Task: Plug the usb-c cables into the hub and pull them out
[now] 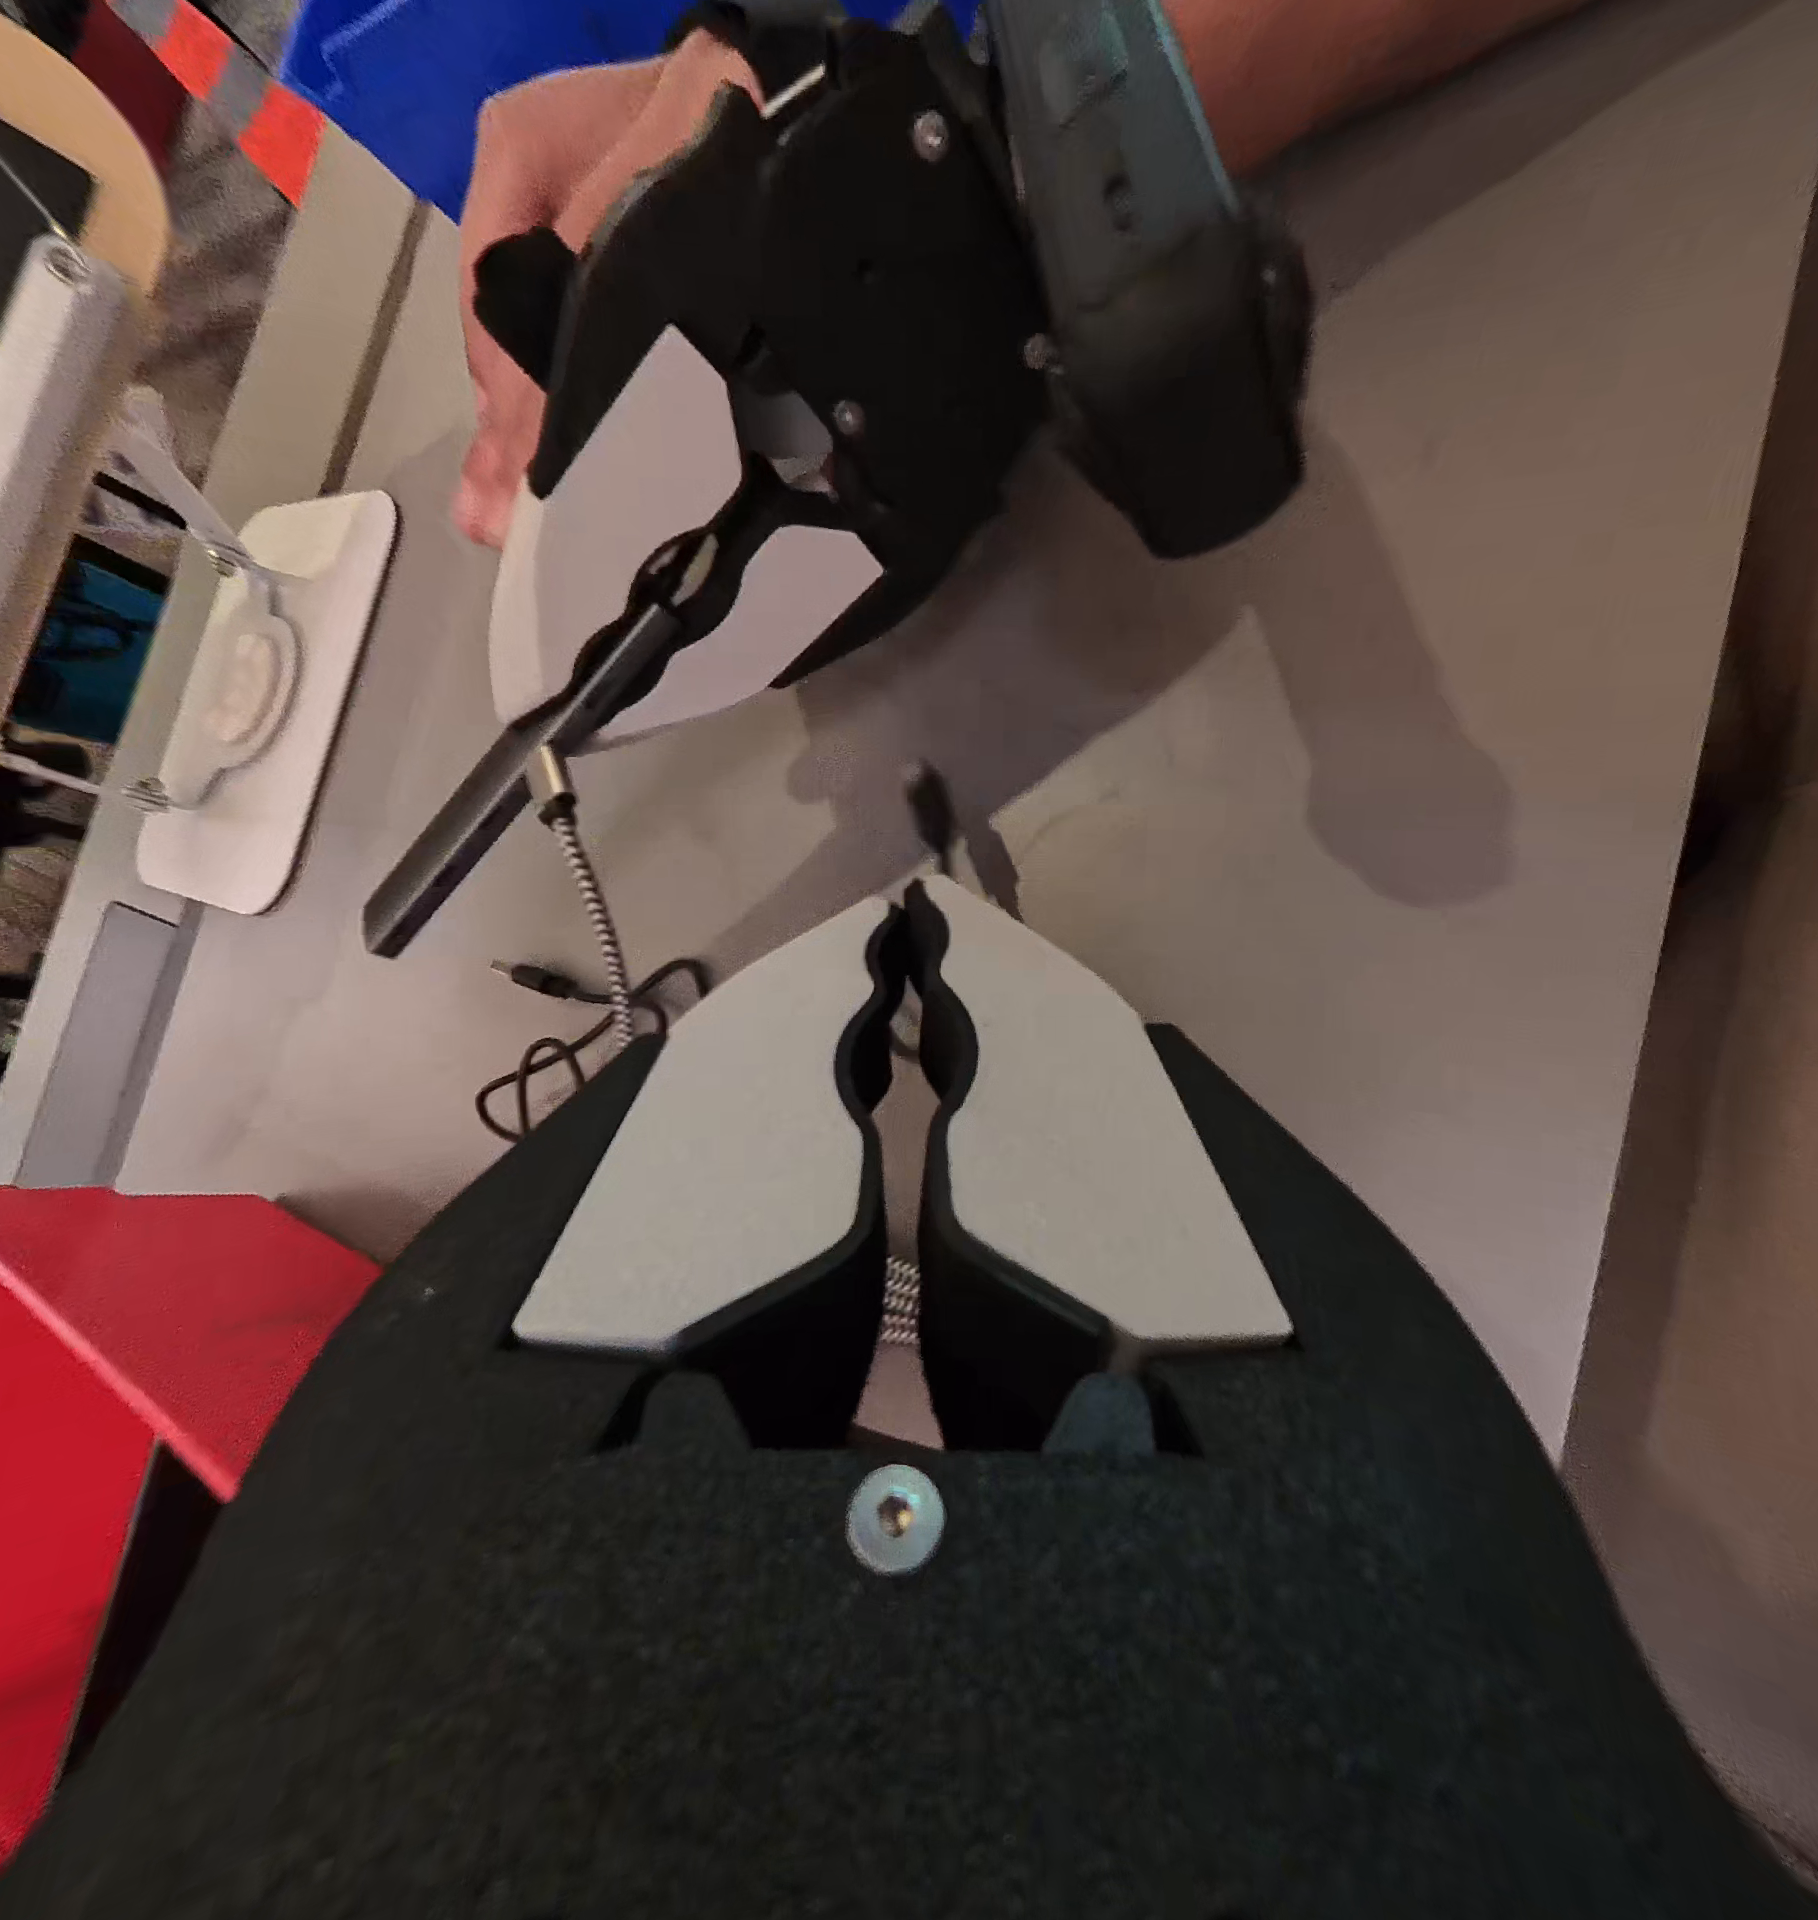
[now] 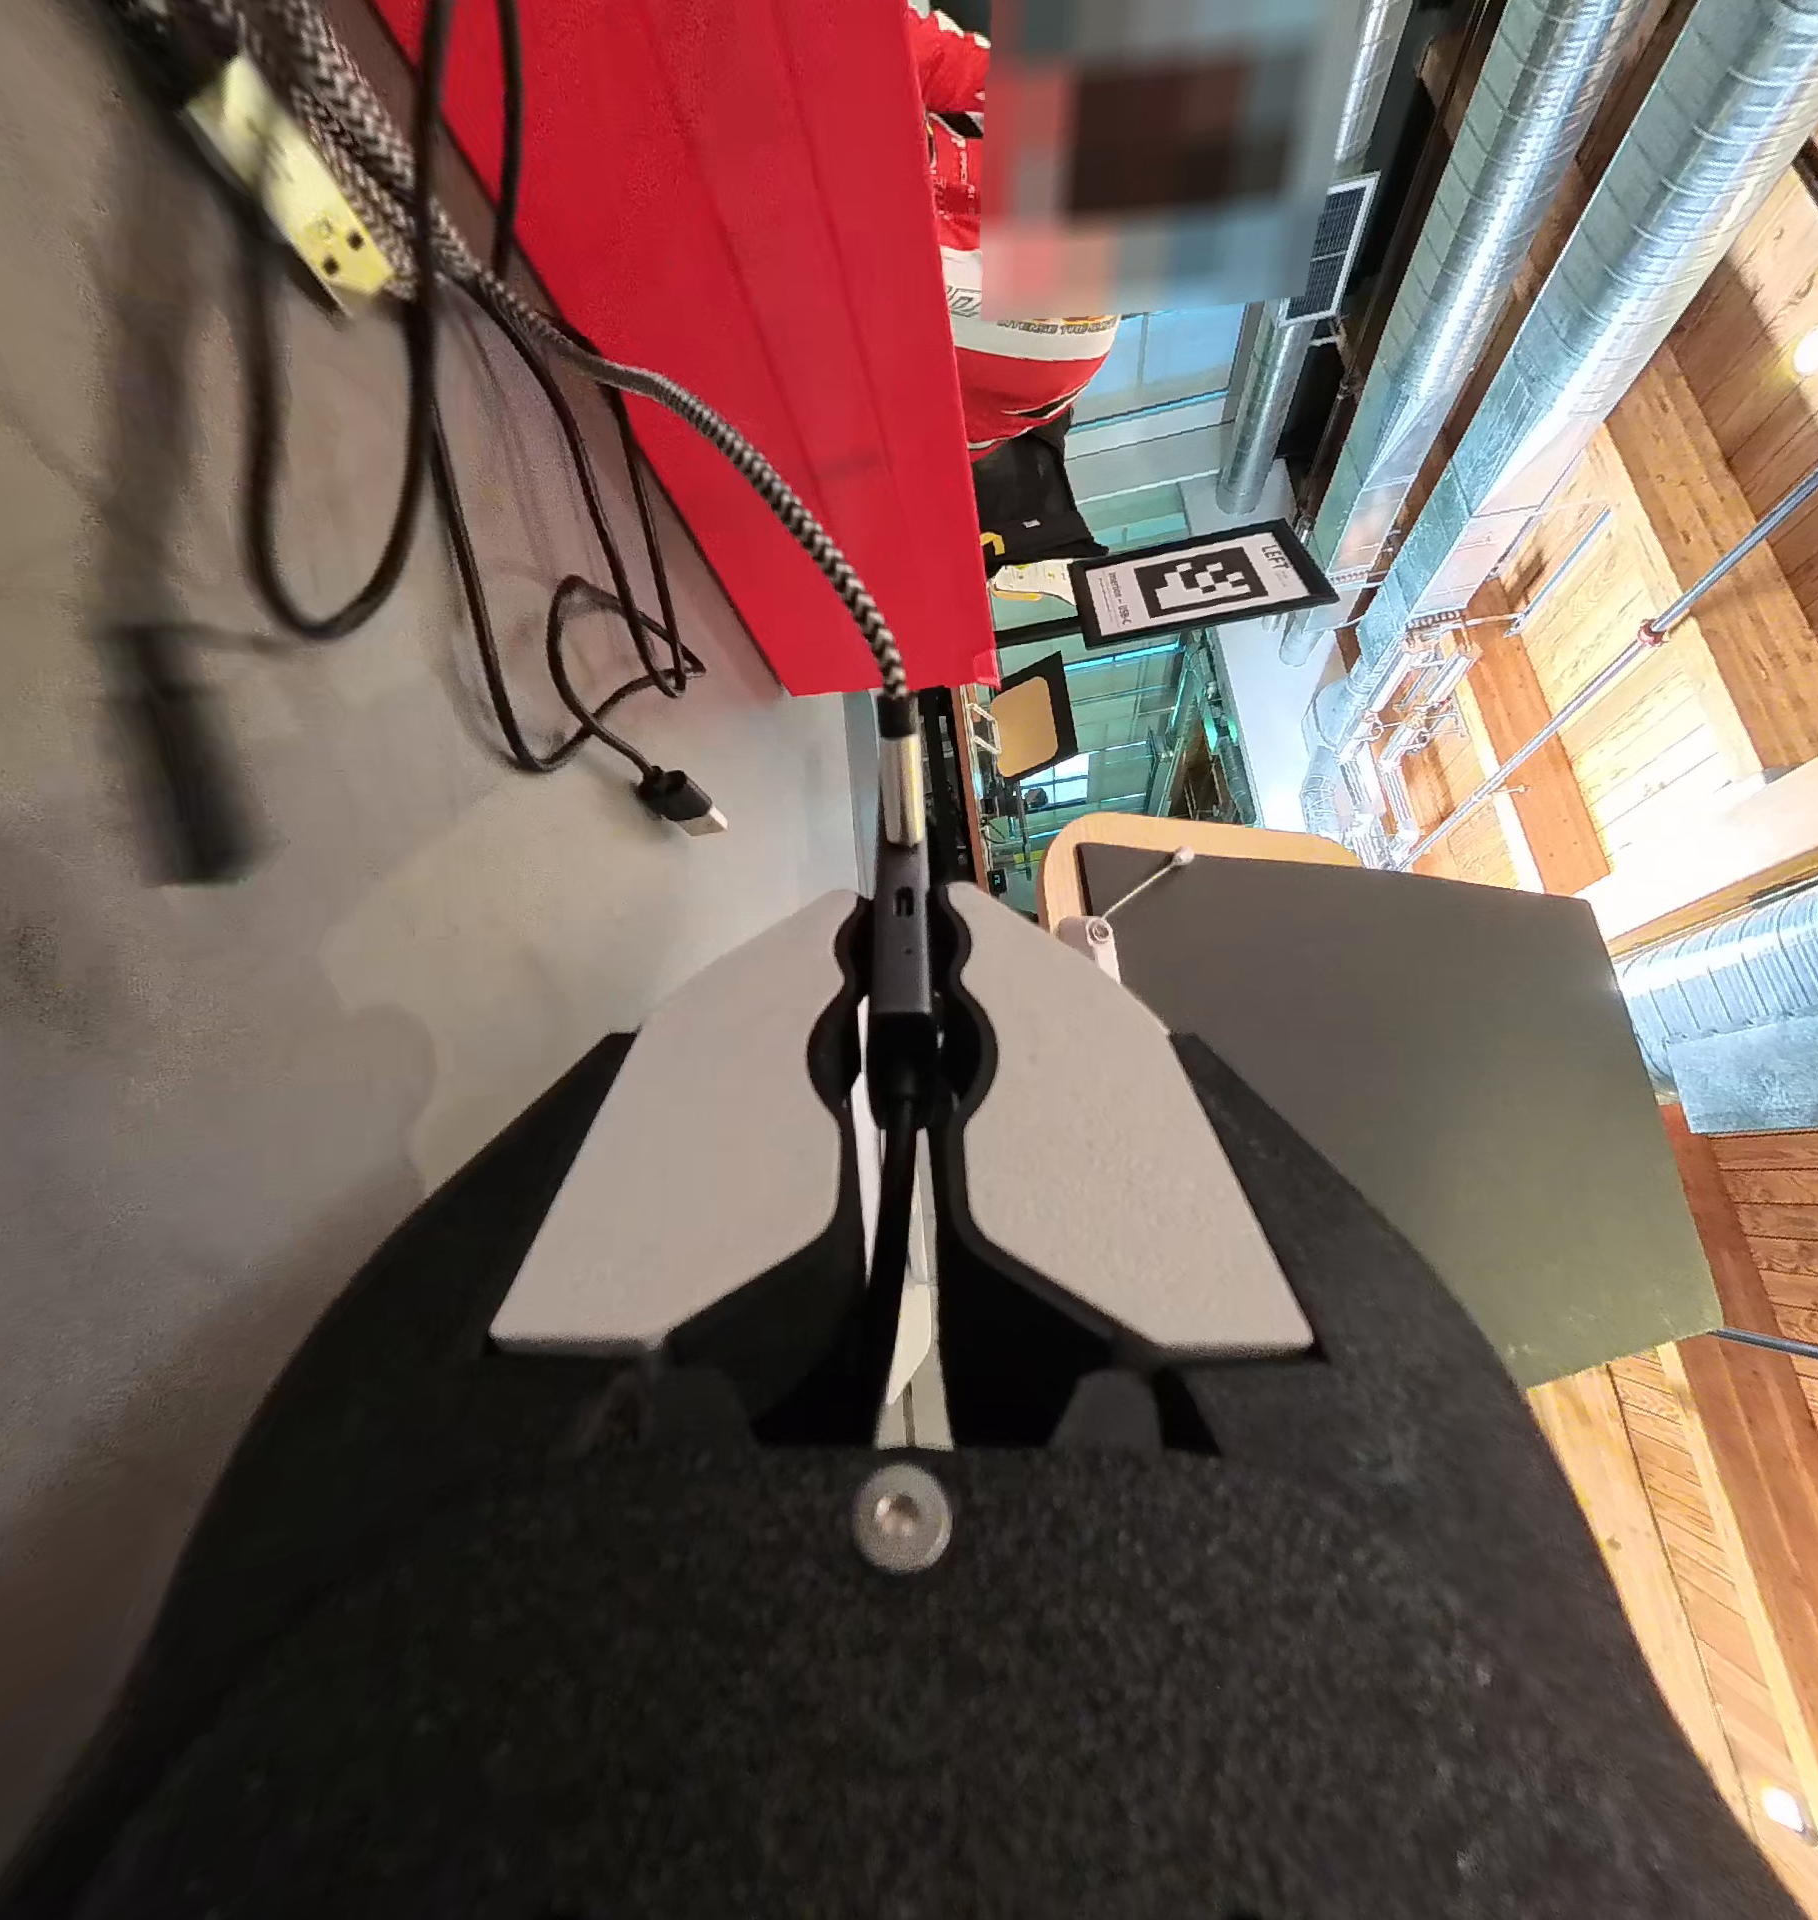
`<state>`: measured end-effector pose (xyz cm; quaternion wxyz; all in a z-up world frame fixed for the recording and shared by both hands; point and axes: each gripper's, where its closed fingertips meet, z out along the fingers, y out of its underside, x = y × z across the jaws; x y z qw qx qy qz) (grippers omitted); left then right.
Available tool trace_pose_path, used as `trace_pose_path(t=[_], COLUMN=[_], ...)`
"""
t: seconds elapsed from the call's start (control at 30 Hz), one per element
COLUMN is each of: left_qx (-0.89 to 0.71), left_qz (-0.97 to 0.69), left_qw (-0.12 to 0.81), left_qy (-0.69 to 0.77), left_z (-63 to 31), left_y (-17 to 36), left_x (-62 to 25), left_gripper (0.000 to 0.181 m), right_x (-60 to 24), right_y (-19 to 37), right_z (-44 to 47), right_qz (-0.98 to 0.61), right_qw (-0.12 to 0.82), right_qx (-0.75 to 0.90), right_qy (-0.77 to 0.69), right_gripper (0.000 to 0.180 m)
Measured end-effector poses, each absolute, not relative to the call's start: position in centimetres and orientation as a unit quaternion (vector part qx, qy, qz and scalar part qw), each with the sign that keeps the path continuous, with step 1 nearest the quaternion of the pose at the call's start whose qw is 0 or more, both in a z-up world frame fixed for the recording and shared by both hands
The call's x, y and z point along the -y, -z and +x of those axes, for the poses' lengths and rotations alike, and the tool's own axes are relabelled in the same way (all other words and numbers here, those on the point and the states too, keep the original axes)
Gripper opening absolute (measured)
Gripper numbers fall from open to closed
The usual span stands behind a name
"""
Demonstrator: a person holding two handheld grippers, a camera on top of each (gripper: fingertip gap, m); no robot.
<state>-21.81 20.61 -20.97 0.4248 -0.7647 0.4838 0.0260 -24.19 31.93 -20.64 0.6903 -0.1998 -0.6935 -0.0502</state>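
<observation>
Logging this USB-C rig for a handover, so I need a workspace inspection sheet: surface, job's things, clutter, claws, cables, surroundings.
Surface: pale grey table, bare to the right.
Job's things: grey hub held off the table, tilted; braided cable plugged into it by a silver plug.
Clutter: red box at the table edge; white pad with a wire bracket.
Claws: right claw shut on the hub; left claw closed, with a dark cable end just past its tips; whether it grips it cannot be told.
Cables: thin black cable looped on the table, its plug free; loose USB-A plug beside it.
Surroundings: chair, ceiling ducts, marker sign.
</observation>
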Motion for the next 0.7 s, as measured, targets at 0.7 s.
trace_pose_path(t=[0.7], left_qx=[-0.331], left_qz=[-0.852], left_qw=[0.401], left_qy=[0.062], left_z=[-19.9], left_y=[25.8], left_x=[-23.5], left_gripper=[0.024], right_x=[-32.1], right_y=[20.9], right_z=[-24.2], right_qz=[-0.202], right_qw=[0.685], right_qx=[0.699], right_qy=[0.051], right_gripper=[0.009])
